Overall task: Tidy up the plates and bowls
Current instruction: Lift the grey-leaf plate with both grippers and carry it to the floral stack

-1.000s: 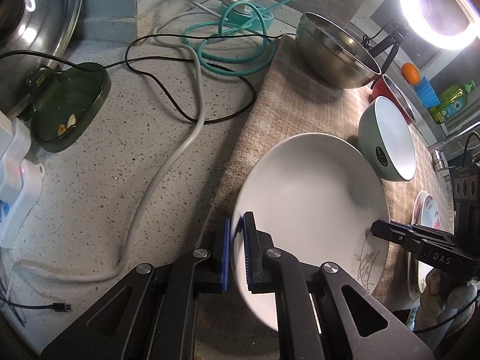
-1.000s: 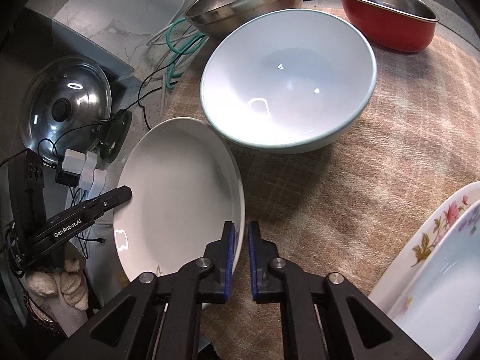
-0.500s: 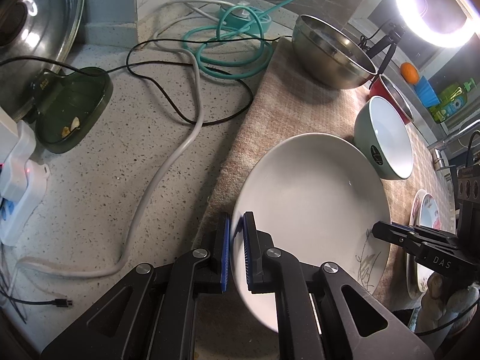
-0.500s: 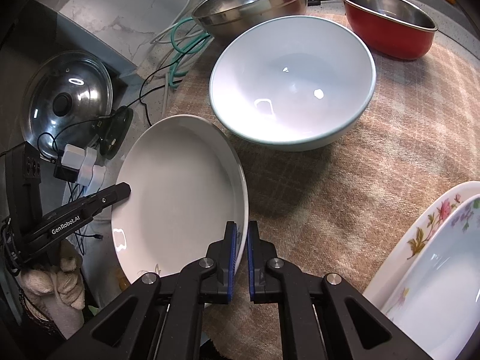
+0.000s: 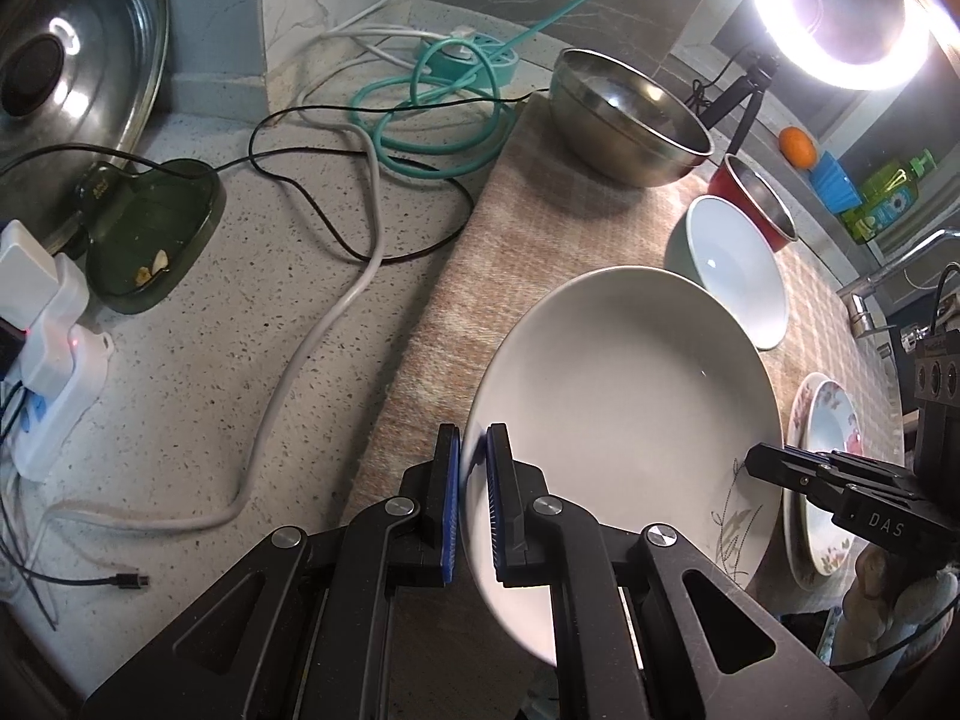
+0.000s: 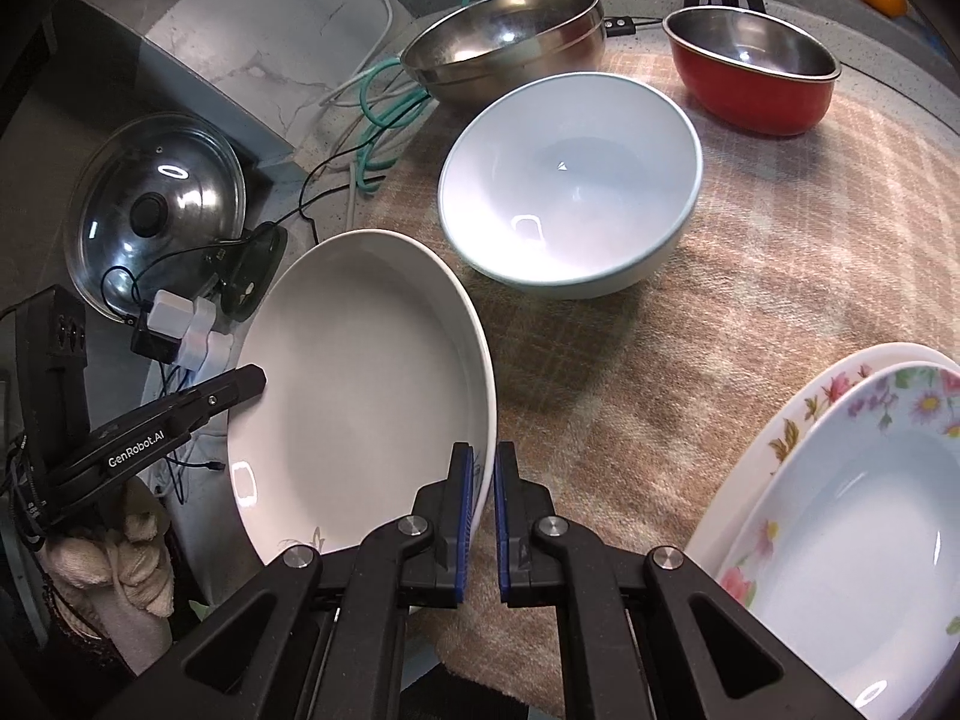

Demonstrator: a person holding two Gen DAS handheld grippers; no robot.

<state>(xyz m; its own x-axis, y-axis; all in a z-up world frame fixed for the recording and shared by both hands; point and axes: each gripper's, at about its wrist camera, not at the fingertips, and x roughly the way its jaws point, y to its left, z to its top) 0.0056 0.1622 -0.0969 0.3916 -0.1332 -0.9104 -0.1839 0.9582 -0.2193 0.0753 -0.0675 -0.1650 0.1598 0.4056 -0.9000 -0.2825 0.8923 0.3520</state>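
Observation:
A large white plate (image 5: 624,396) is held between both grippers, lifted and tilted above the beige mat (image 5: 480,276). My left gripper (image 5: 474,462) is shut on the plate's left rim. My right gripper (image 6: 483,480) is shut on the opposite rim of the same plate (image 6: 354,372). A pale green bowl (image 6: 570,180) stands on the mat (image 6: 750,276) beyond the plate. Two stacked floral plates (image 6: 852,516) lie at the right. A steel bowl (image 6: 510,42) and a red bowl (image 6: 750,78) stand at the back.
Cables (image 5: 360,192) and a teal hose (image 5: 432,108) lie on the speckled counter left of the mat. A glass pot lid (image 5: 72,66), a green dish (image 5: 150,234) and a white power strip (image 5: 48,360) are at the far left. A ring light (image 5: 840,12) shines at the back right.
The plate, held by both grippers, has risen and pulled back from the pale green bowl, which now looks smaller and farther in both views.

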